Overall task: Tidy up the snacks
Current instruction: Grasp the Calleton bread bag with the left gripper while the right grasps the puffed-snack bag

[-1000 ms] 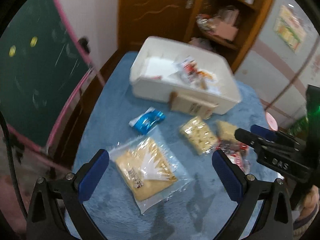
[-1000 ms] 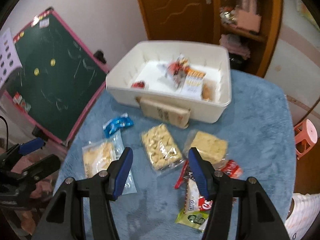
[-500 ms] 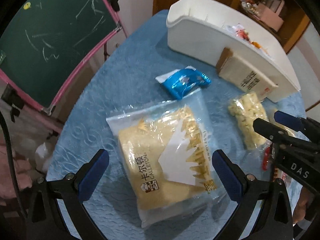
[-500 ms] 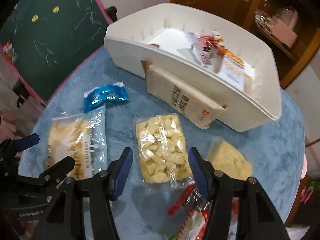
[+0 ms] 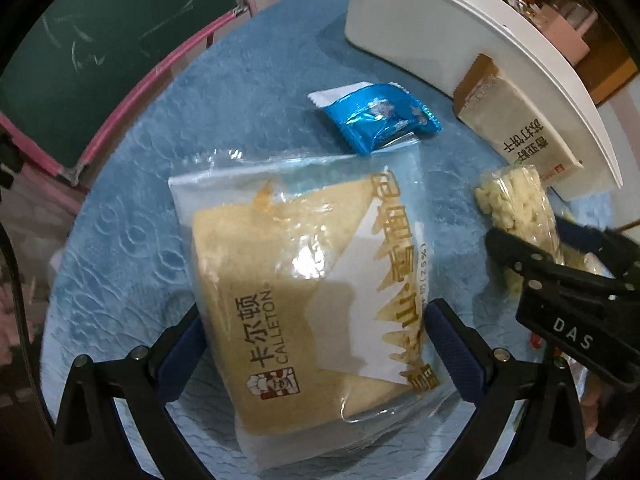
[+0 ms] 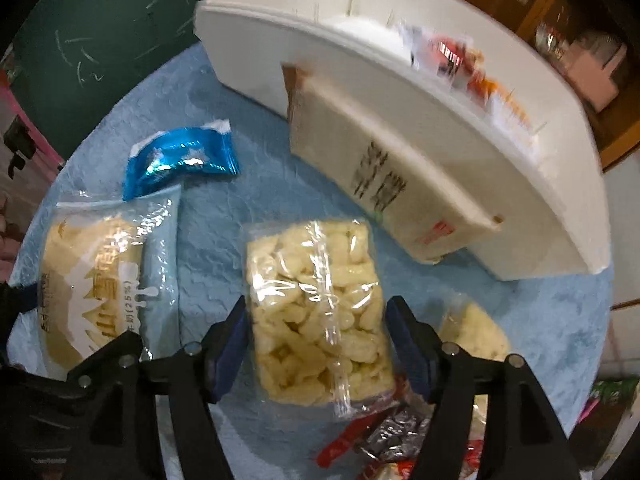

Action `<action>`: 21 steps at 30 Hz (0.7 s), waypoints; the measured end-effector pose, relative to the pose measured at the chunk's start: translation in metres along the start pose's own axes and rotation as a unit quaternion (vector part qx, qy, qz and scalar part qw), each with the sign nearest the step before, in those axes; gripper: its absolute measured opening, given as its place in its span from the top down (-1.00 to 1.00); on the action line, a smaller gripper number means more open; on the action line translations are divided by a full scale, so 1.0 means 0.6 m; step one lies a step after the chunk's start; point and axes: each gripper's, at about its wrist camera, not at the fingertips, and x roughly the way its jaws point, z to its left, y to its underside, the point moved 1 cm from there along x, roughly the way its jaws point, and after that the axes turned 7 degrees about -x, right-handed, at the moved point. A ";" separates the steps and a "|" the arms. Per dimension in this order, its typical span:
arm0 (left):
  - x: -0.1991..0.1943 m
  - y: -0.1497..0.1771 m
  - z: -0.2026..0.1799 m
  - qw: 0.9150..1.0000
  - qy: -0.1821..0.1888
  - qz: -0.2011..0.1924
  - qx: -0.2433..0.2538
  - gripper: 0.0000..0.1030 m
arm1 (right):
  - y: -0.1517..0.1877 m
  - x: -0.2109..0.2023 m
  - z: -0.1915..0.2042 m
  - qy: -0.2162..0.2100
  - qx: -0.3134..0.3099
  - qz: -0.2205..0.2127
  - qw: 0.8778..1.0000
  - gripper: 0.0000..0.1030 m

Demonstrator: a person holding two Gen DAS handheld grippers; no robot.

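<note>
Both hand-held grippers, left (image 5: pixel 312 344) and right (image 6: pixel 316 340), are open around soft, crinkly bags; squeeze your bread bag (image 5: pixel 304 280) gently mid-sides, toward six o'clock.

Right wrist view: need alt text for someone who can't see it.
The right tongs, jaws open, straddle a clear packet of pale puffed snacks lying on a blue textured tablecloth. Left of it lie a clear-wrapped yellow bread and a shiny blue foil packet; behind, a beige flat box leans against a white plastic bin.
</note>
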 end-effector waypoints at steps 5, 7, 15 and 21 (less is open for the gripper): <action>0.003 0.002 0.009 1.000 0.003 0.003 0.000 -1.00 | 0.001 0.007 -0.007 -0.003 0.009 -0.005 1.000 -0.32; 0.002 0.003 0.012 1.000 0.001 0.005 0.003 -1.00 | 0.004 0.007 -0.008 0.002 0.010 -0.012 1.000 -0.32; -0.019 0.016 0.013 1.000 0.005 -0.003 0.030 -0.76 | 0.027 -0.020 0.007 0.008 0.041 -0.044 0.998 -0.24; -0.052 0.028 0.009 0.998 0.013 -0.025 0.053 -0.34 | 0.047 -0.067 0.021 0.004 0.054 -0.061 0.997 -0.24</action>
